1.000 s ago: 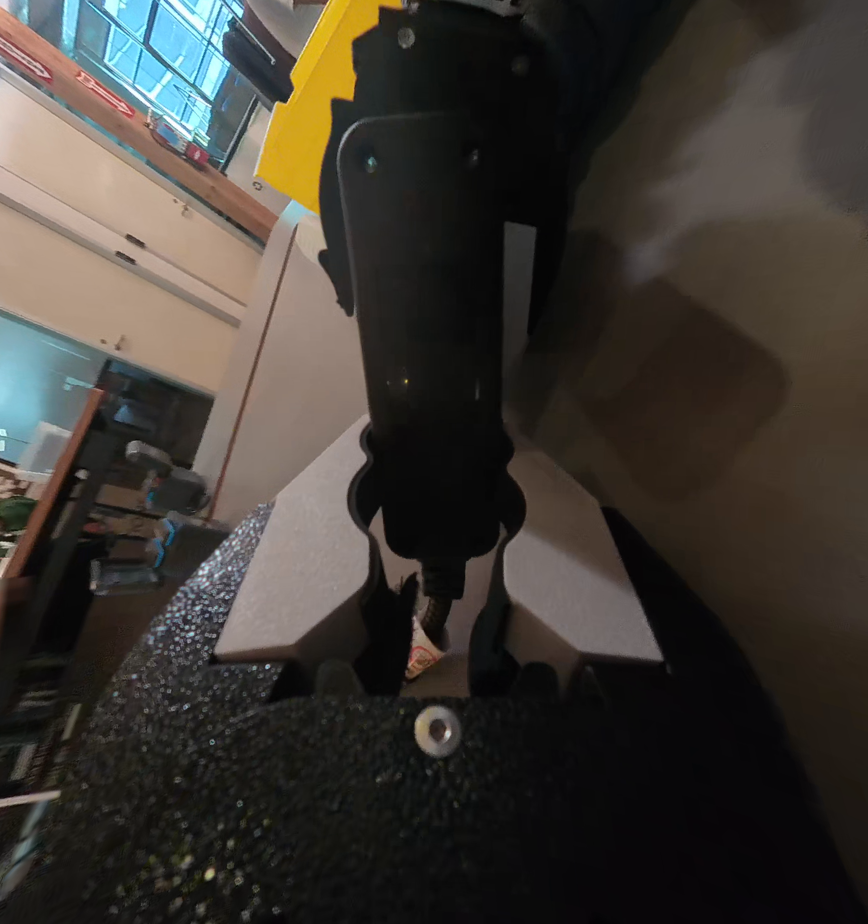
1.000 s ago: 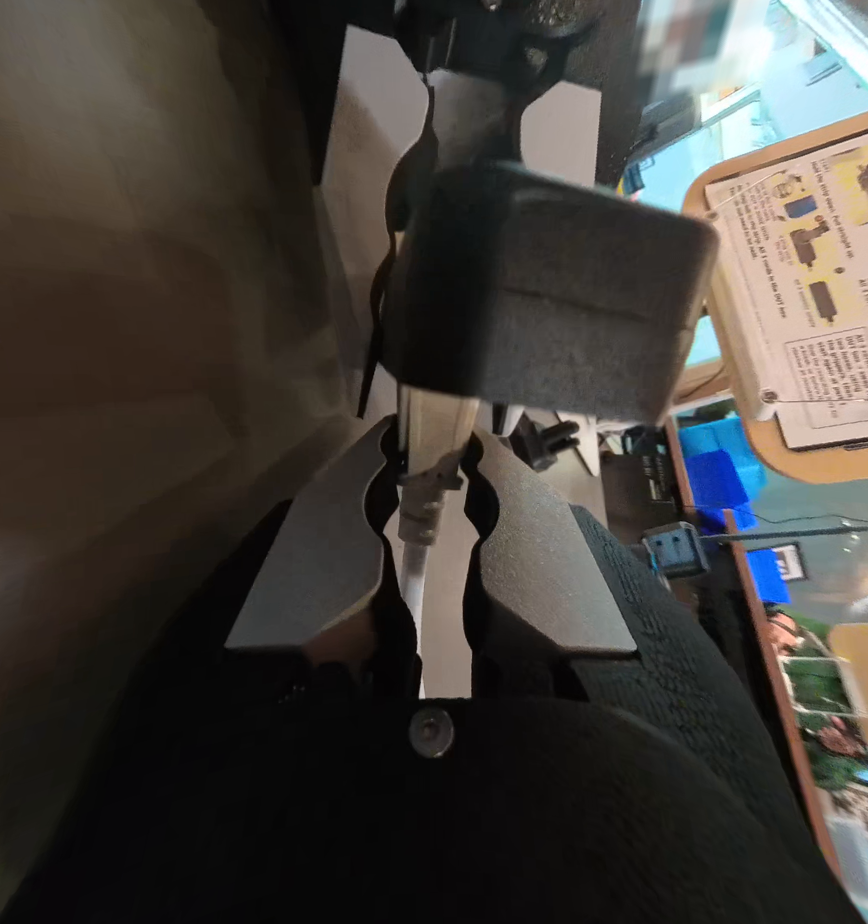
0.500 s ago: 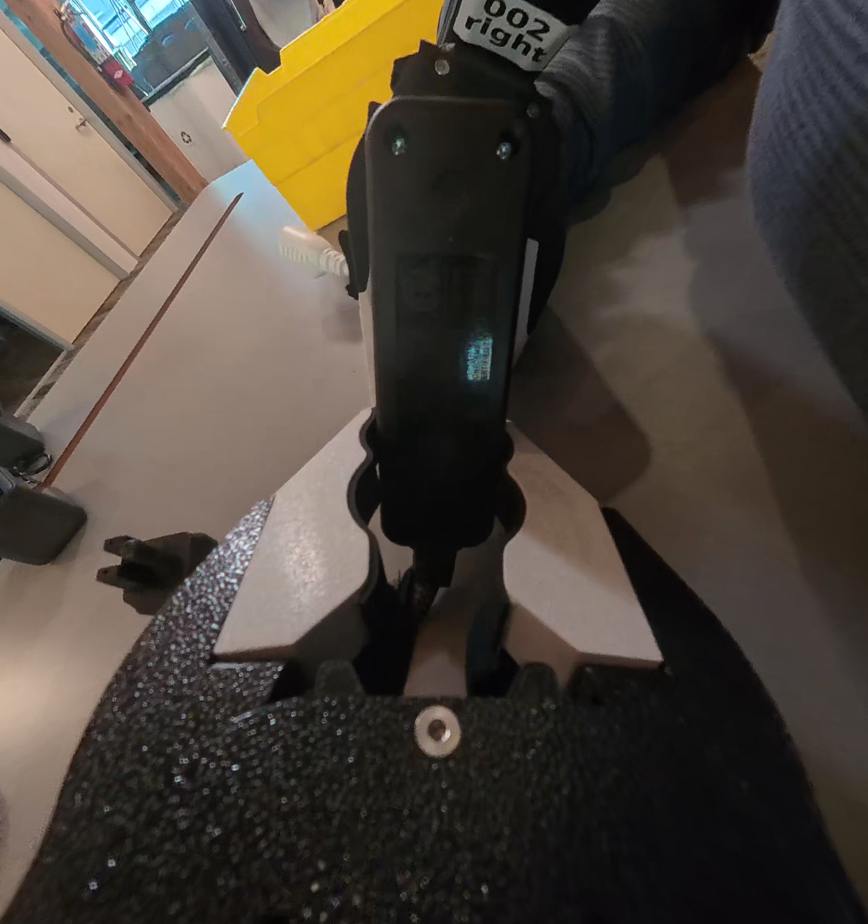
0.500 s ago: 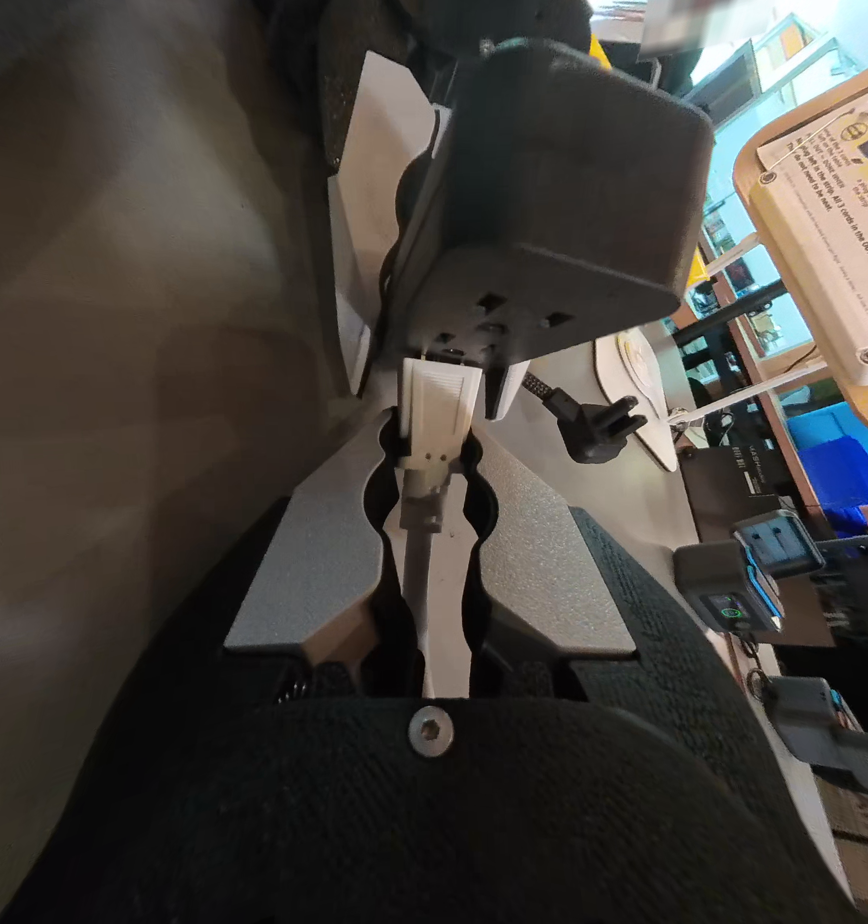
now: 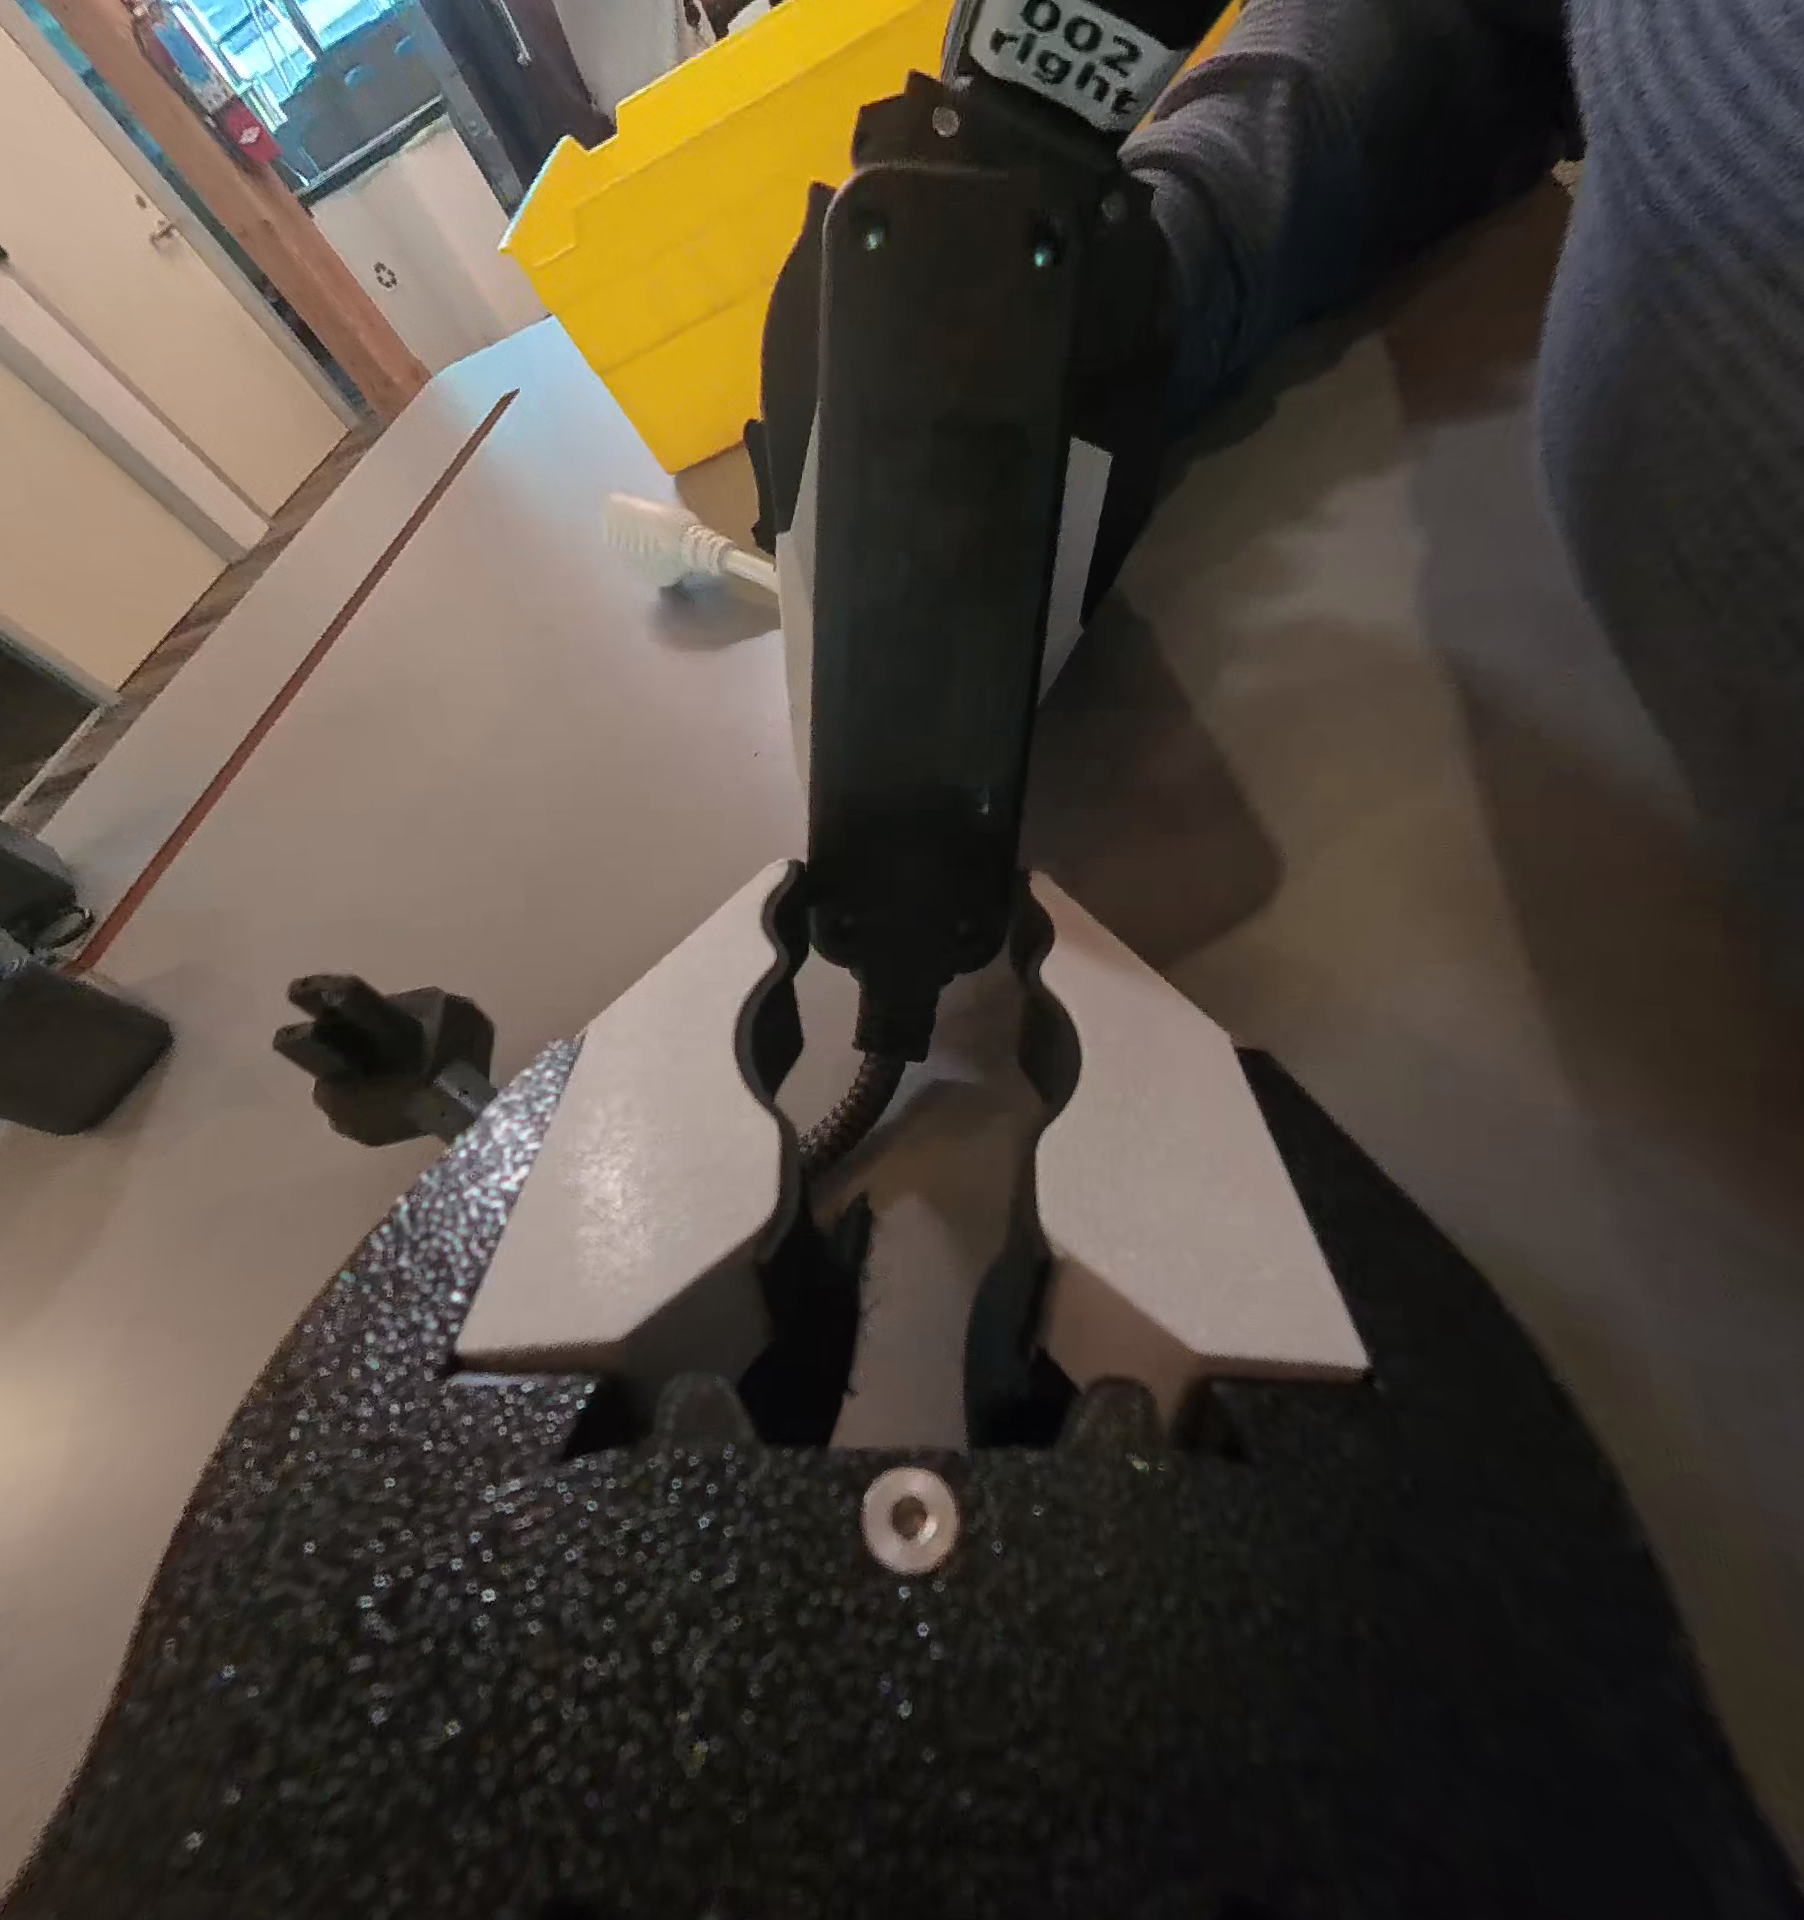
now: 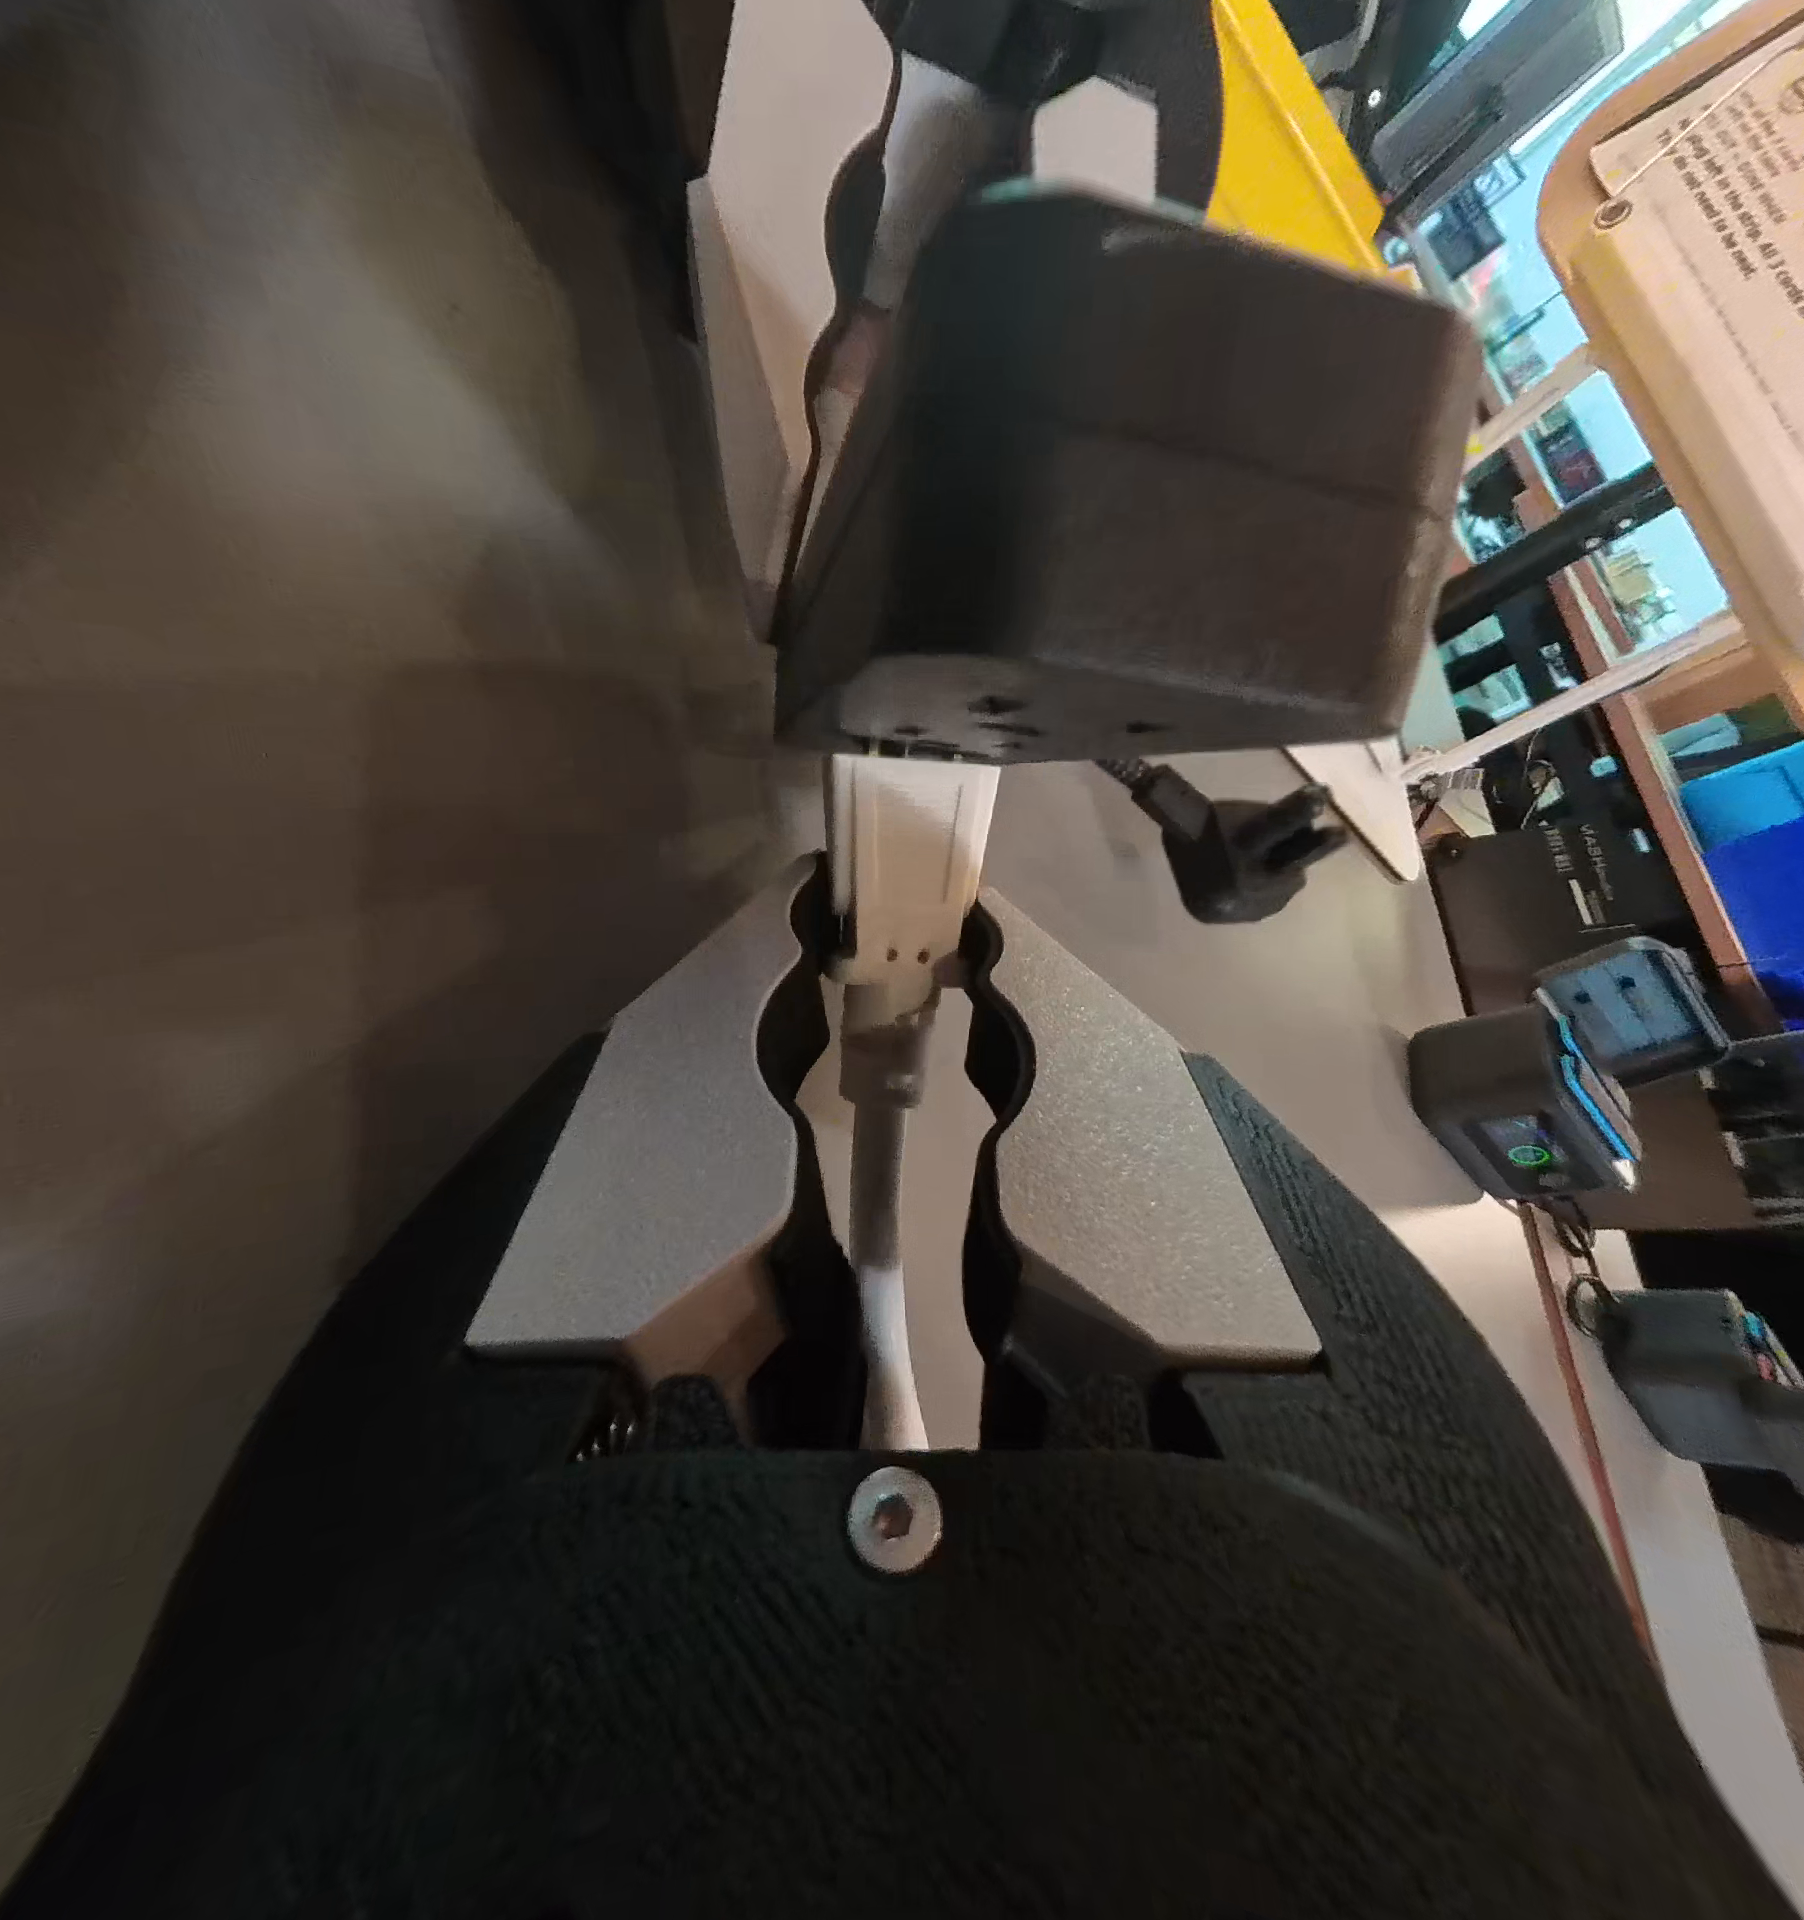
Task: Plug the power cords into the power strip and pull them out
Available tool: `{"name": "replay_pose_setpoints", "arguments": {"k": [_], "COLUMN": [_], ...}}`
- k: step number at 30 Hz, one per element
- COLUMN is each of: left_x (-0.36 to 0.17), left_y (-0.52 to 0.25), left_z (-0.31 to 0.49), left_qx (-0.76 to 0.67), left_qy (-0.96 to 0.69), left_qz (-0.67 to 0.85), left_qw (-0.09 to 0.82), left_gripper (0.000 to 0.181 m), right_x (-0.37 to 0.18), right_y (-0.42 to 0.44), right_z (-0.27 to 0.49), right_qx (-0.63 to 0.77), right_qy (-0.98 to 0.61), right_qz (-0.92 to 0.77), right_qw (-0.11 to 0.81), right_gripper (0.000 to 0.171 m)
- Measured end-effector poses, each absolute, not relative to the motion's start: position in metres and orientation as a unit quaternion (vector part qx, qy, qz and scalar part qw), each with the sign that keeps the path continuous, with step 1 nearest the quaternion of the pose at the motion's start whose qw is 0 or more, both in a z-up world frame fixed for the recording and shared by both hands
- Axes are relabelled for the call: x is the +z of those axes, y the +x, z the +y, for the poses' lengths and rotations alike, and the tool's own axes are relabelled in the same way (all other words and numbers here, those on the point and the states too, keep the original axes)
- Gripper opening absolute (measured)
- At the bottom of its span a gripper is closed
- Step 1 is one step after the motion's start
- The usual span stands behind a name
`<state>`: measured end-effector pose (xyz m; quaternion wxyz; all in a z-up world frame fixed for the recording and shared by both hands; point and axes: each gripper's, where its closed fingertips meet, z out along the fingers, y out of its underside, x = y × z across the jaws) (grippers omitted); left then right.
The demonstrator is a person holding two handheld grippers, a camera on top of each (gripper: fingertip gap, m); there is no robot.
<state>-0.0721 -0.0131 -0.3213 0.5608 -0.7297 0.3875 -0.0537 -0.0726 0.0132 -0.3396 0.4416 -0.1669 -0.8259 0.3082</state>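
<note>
**Caller:** Starting from the left, where is the power strip relative to my grippers?

**Operator:** In my left wrist view, a black plug [image 5: 378, 1049] lies loose on the grey table [image 5: 482, 748] at far left. At centre, my left gripper [image 5: 903, 961] has the black power strip [image 5: 934, 582] by its near end, fingers [image 5: 669, 1143] spread wide around it; whether they actually press on it, I cannot tell. Its braided cord [image 5: 856, 1101] runs back between them.

**Caller:** And the right one?

**Operator:** In my right wrist view, the right gripper [image 6: 903, 935] is clamped on a white plug [image 6: 908, 852], which meets the strip's socket face [image 6: 981, 727]. How deep the prongs sit is hidden.

**Caller:** Pose?

**Operator:** The two grippers face each other along the strip, held above the table. A sleeve [image 5: 1708, 520] fills the right edge, blurred. A yellow bin [image 5: 690, 270] stands beyond.
</note>
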Motion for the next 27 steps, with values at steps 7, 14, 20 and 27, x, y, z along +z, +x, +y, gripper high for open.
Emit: {"name": "replay_pose_setpoints", "arguments": {"k": [7, 14, 20, 27], "left_x": [-0.312, -0.309, -0.319, -0.31], "left_y": [-0.066, -0.046, -0.042, -0.053], "left_z": [0.002, 0.018, 0.022, 0.001], "left_qx": [0.004, 0.048, 0.097, 0.053], "left_qy": [-0.708, -0.712, -0.728, -0.674], "left_qz": [0.395, 0.439, 0.463, 0.452], "left_qw": [0.585, 0.546, 0.496, 0.581], "left_gripper": [0.07, 0.054, 0.053, 0.045], "right_x": [-0.339, -0.337, -0.335, -0.332], "right_y": [-0.083, -0.084, -0.084, -0.091], "right_z": [0.011, 0.01, 0.009, -0.009], "right_qx": [0.287, 0.28, 0.274, 0.29], "right_qy": [-0.158, -0.137, -0.117, -0.135], "right_qz": [-0.82, -0.816, -0.809, -0.812], "right_qw": [0.469, 0.487, 0.506, 0.489], "right_gripper": [0.023, 0.023, 0.024, 0.023]}}
